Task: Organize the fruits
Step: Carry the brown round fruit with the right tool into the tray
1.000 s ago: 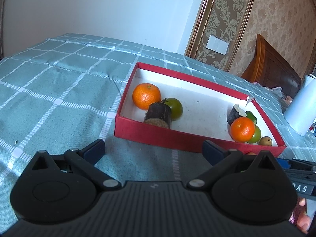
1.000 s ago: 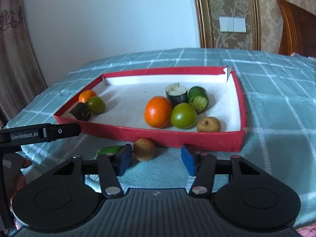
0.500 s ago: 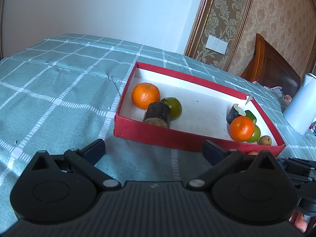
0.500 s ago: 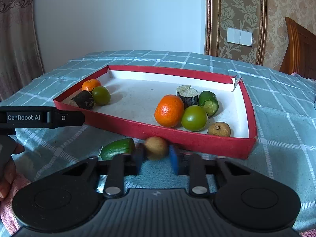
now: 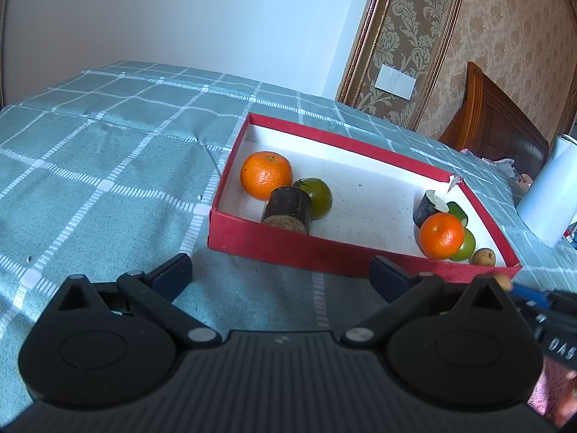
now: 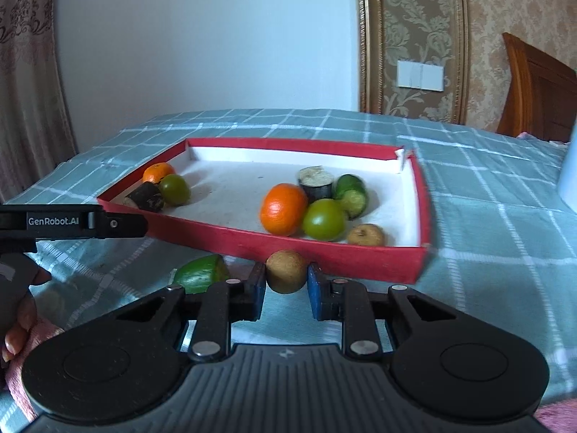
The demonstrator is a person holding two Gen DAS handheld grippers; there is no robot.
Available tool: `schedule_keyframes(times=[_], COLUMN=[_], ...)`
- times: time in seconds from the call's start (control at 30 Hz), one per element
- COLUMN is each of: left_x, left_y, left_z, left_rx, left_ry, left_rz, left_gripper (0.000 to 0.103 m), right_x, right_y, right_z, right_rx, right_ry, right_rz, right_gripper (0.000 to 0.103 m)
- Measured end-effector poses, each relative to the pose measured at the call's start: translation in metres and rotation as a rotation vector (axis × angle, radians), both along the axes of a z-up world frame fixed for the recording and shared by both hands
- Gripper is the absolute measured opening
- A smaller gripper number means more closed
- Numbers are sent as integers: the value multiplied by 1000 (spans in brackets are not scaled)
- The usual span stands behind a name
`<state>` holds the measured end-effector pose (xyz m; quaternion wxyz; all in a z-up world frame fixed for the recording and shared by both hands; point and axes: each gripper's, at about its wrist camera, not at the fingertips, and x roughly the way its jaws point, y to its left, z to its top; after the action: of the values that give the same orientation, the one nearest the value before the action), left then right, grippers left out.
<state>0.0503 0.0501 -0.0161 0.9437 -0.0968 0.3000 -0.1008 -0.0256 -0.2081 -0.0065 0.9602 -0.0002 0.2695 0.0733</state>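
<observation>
A red box with a white floor lies on the checked cloth and holds oranges, green fruits, dark cut pieces, a cucumber piece and a small brown fruit. My right gripper is shut on another small brown fruit, just in front of the box's near wall. A green cucumber piece lies on the cloth to its left. My left gripper is open and empty, in front of the box.
The teal checked cloth covers the table. A white roll stands right of the box. A wooden headboard and wallpapered wall are behind. The left gripper's body shows at the left of the right wrist view.
My right gripper has closed on the small brown fruit in front of the box and lifted it slightly. The left gripper has stayed open and hardly moved.
</observation>
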Motion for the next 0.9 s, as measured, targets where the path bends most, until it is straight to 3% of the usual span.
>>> schedule_keyframes(times=[0.3, 0.9], left_x=[0, 1], left_y=[0, -1], left_z=[0, -1], left_rx=[2, 12], left_ry=[0, 1], left_rz=[0, -1], left_gripper=[103, 103], right_x=[26, 94], right_y=[-39, -35], right_z=[21, 3], right_rx=[-33, -129], right_ry=[-53, 3], right_rz=[-113, -108], right_gripper=[24, 24])
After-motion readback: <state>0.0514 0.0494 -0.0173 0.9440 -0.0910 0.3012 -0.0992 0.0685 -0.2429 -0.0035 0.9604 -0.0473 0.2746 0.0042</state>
